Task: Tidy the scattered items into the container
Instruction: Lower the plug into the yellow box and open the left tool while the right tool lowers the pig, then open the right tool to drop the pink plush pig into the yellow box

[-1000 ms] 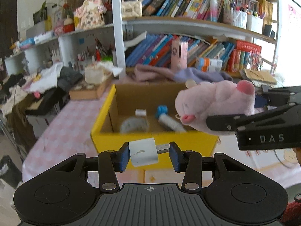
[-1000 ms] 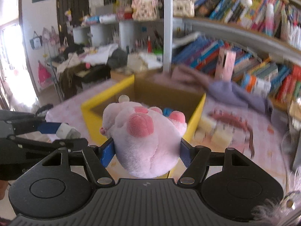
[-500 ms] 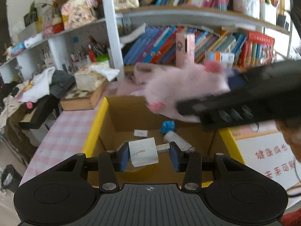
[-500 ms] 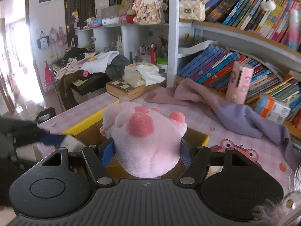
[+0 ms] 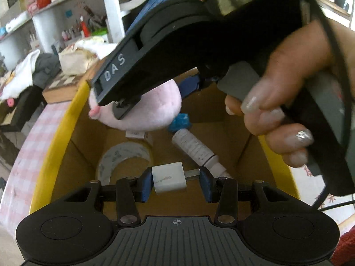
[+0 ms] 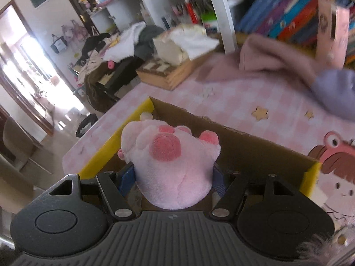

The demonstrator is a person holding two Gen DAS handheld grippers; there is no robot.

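Both tools now sit over the yellow-rimmed box (image 5: 60,133); a second ago they hung in front of it, so drop-off looks imminent. Right tool (image 6: 172,178) clamped on pink plush toy (image 6: 170,166), toy now over box interior near 11 o'clock corner. Left tool (image 5: 176,180) clamped on white charger block (image 5: 168,176) above box floor. Left view alone shows contents: tape roll (image 5: 124,157), white bottle (image 5: 195,150). Right view alone shows checkered counter (image 6: 233,104) beyond.
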